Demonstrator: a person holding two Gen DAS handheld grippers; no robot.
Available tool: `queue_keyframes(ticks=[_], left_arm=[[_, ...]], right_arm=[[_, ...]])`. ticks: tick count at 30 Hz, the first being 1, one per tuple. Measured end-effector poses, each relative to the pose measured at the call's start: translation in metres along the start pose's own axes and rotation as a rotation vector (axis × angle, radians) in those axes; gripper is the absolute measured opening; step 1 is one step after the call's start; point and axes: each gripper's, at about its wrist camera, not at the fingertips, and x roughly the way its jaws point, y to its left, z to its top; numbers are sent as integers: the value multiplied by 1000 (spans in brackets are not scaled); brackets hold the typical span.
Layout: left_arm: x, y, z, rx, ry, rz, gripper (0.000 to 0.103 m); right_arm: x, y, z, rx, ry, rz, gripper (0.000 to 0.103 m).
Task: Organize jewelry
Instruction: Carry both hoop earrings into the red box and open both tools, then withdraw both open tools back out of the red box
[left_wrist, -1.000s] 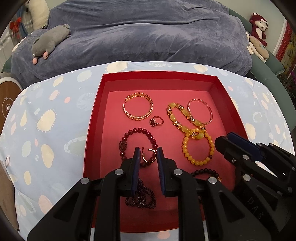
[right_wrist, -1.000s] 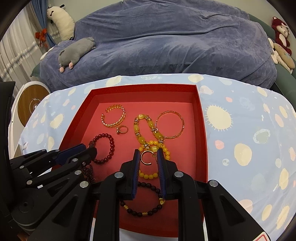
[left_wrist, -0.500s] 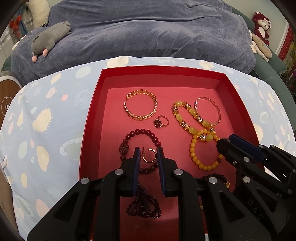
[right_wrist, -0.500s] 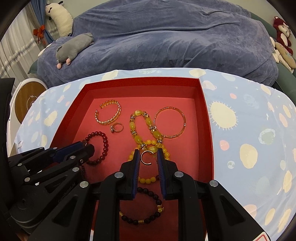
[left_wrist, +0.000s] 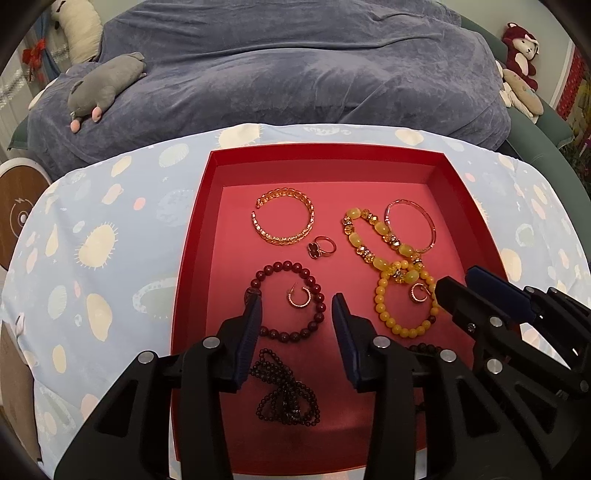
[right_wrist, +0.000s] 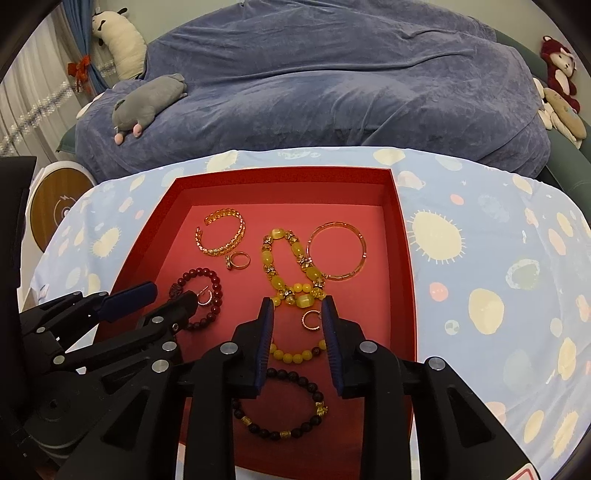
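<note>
Patterned cloth covers the surface (left_wrist: 92, 258) bearing a red tray (left_wrist: 192, 258). Lower centre, one hoop earring (left_wrist: 299, 295) lies inside the dark-red bracelet (left_wrist: 314, 317), its gap facing right; another earring (right_wrist: 312, 319) lies inside yellow beads (right_wrist: 295, 356). Left gripper (left_wrist: 297, 314) and right gripper (right_wrist: 297, 317) slant down, jaws opening, earrings released.

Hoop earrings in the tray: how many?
2. One earring lies inside the dark red bead bracelet, the other earring inside the yellow bead bracelet. Both lie loose; none seems hidden.
</note>
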Motion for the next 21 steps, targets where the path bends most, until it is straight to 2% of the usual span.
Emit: queue_keyframes(ticks=[21], left_arm=[[-70,-5,-39,-11,-35,-2,37]], right_arm=[[-73,12,-39,20,-36,-4,28]])
